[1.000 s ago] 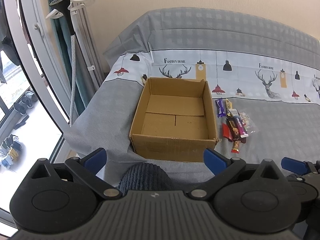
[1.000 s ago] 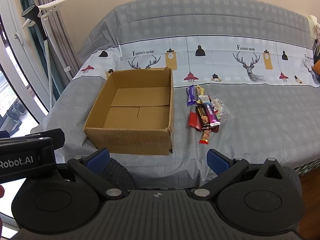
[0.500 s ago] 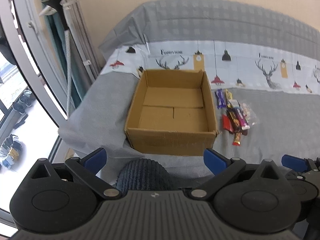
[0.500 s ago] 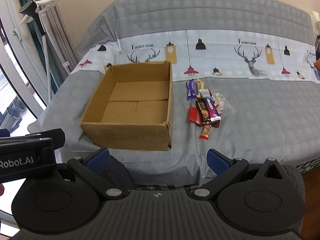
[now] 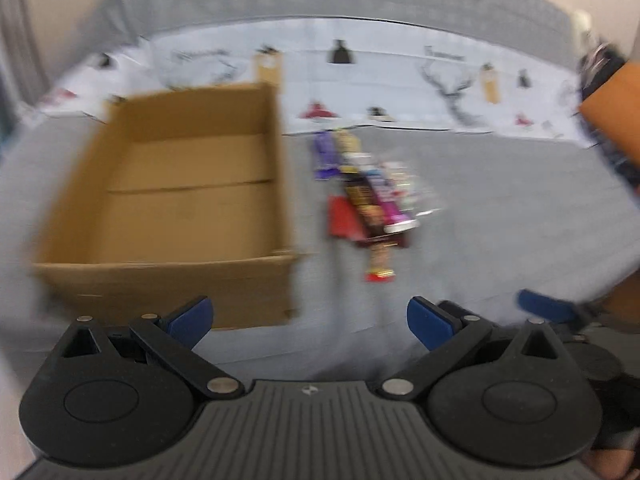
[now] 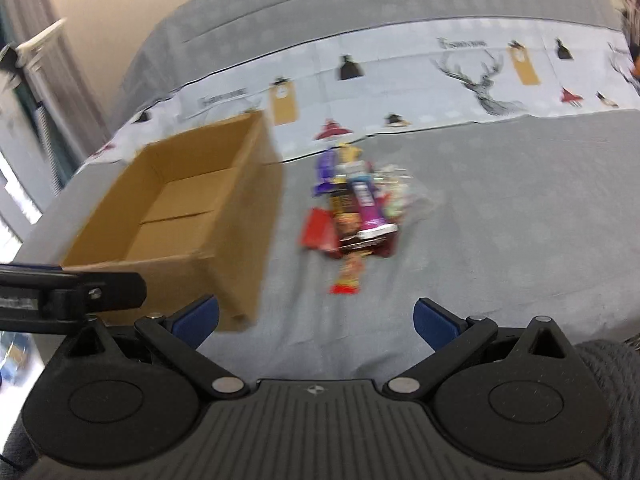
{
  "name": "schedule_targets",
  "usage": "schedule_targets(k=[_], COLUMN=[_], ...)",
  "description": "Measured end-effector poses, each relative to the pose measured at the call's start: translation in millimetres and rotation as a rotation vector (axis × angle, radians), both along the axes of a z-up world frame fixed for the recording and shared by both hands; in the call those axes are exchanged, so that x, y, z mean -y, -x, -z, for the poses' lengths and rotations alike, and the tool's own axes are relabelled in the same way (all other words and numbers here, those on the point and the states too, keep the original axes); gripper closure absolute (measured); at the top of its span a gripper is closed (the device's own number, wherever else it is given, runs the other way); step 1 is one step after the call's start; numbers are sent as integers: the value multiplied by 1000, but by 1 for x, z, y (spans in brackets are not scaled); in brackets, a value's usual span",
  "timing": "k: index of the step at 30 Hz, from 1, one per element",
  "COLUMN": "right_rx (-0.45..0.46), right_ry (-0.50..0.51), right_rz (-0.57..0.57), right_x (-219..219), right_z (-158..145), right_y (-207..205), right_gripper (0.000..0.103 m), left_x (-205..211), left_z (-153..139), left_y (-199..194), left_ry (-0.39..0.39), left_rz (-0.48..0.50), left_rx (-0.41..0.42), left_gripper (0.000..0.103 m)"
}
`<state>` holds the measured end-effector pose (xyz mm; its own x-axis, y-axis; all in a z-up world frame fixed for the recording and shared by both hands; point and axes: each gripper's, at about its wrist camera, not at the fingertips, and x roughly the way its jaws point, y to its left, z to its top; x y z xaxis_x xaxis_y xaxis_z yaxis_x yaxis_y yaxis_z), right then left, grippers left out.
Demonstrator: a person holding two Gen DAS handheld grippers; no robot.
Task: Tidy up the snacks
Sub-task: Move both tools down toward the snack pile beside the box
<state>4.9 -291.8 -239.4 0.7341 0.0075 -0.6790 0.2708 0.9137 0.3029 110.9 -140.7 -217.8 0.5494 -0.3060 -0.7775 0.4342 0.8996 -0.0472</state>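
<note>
Both views are smeared by motion blur, so fine detail on the wrappers cannot be read.

The left tongs (image 5: 310, 320) stand wide open with nothing between the blue pads, held above the near edge of a bed covered in a grey bedspread (image 5: 500, 208) with a pale band printed with deer and hanging lamps. The right tongs (image 6: 316, 318) are likewise spread apart and hold nothing; a blue tip of them shows at the right edge of the left wrist view.

An open cardboard box (image 5: 180, 208) sits on the bedspread to the left, its flaps folded flat inside and its floor bare. Just to the right of the box, apart from its wall, lies the pile of snacks (image 5: 368, 200): a purple bar (image 6: 325, 170) at the far end, a dark chocolate-coloured bar and a magenta bar (image 6: 370, 210) overlapping in the middle, a red packet (image 6: 318, 228) on the left side, a clear bag of small sweets (image 6: 396, 196) on the right, and a small red and yellow wrapper (image 6: 347, 276) nearest the tongs.

In the right wrist view a curtain (image 6: 60, 72) hangs at the far left beside the bed.
</note>
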Motion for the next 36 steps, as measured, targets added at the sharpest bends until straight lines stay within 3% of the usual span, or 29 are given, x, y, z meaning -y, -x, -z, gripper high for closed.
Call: schedule_targets(k=[3, 7, 10, 11, 13, 15, 17, 20, 24, 29, 34, 35, 36], right_rx=[9, 53, 88, 95, 111, 119, 115, 107, 52, -15, -50, -46, -37], right_ry=[-5, -194, -267, -304, -368, -377, -365, -386, -414, -470, -469, -472, -466], right_rz=[23, 73, 68, 65, 55, 41, 6, -34, -63, -65, -56, -56, -69], right_x=[35, 87, 112, 120, 132, 139, 141, 145, 146, 147, 147, 147, 146], right_z=[21, 42, 56, 61, 69, 74, 78, 87, 104, 123, 137, 138, 137], right_y=[-11, -21, -29, -33, -41, -54, -70, -93, -123, -141, -152, -154, -155], right_gripper=[0, 3, 13, 19, 30, 35, 45, 52, 53, 57, 59, 67, 72], left_x=[22, 57, 78, 81, 89, 95, 104, 116, 134, 130, 127, 126, 124], left_z=[22, 39, 53, 58, 67, 77, 86, 98, 120, 151, 161, 161, 160], left_y=[-18, -41, -66, -75, -91, -104, -117, -131, -147, -172, -177, -178, -179], left_ry=[91, 53, 40, 41, 72, 68, 27, -58, -163, -115, -68, -49, -25], left_rz=[13, 32, 36, 29, 24, 14, -6, -13, -11, -60, -66, -72, -78], left_rx=[-46, -19, -17, -32, -80, -81, -62, -19, 6, -147, -156, -159, -161], left_gripper=[0, 4, 22, 33, 43, 50, 50, 50, 51, 53, 55, 59, 75])
